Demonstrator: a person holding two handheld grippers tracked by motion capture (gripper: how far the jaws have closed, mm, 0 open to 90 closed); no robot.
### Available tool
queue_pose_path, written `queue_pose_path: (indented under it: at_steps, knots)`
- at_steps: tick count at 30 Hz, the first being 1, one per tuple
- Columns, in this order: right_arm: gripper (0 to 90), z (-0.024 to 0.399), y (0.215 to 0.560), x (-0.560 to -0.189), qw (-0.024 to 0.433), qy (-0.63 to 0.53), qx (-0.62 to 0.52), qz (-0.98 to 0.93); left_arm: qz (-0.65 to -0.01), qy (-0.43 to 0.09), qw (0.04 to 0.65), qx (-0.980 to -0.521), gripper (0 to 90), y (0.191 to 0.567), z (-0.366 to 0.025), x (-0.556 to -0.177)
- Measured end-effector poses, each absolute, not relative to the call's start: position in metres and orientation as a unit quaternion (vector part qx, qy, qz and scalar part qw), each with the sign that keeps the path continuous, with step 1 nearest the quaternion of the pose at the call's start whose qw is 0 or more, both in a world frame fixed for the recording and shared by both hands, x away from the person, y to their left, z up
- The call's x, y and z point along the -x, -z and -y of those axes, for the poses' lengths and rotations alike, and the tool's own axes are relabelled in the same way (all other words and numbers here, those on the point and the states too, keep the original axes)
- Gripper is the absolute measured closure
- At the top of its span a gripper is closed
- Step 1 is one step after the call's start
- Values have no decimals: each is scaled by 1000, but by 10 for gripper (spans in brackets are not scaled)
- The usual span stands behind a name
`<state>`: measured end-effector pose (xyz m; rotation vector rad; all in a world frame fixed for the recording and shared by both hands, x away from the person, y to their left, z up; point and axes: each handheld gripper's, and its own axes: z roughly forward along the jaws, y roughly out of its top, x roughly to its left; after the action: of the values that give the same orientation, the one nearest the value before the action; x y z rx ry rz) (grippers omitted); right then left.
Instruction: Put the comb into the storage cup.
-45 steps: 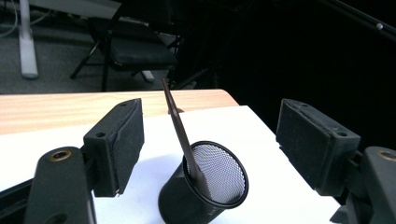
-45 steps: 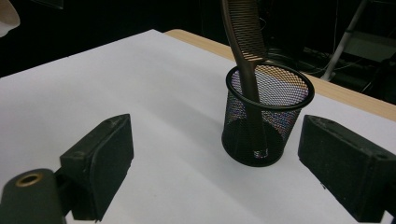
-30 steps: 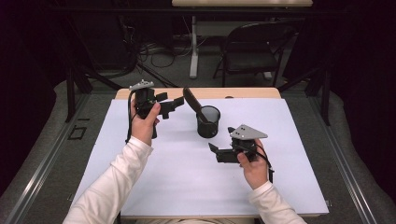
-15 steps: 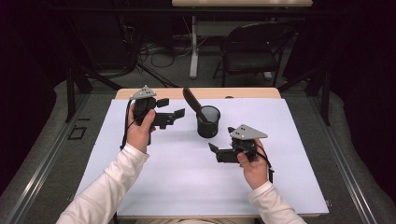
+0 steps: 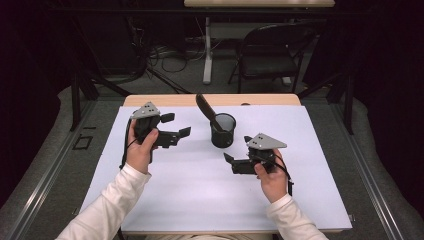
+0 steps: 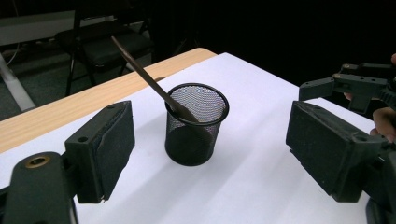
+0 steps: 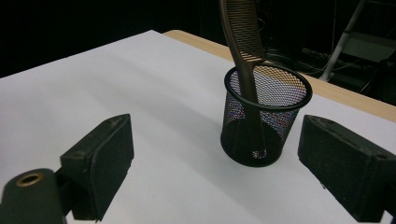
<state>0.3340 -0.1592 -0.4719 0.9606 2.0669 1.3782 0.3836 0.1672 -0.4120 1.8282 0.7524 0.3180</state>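
One overhead camera, two riding cameras

High view looks down the tabletop (image 5: 175, 200); both gripper views face the mesh cup (image 6: 196, 123) closely, toward 12 o'clock.

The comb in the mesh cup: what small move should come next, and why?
Probably bring the left gripper toward the comb. The comb leans on the rim of the mesh cup, its toothed end free above it, and both grippers are open and hold nothing.

We see a wooden table (image 5: 150, 100) covered by a white sheet (image 5: 200, 195). On the sheet, toward the far middle, stands a black mesh cup (image 5: 222, 131).
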Motion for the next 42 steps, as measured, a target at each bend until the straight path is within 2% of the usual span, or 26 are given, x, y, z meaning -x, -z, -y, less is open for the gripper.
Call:
queue_pose_path:
  at_steps: [28,42]
  knots:
    - [104,161,470,-334,242,-502,-349,-753,-307,-158,536,-770,160,434,-198,-343]
    - [103,169,465,-324,250,-494,-352,-755,-330,-168,537,-757,160,455,-238,-316]
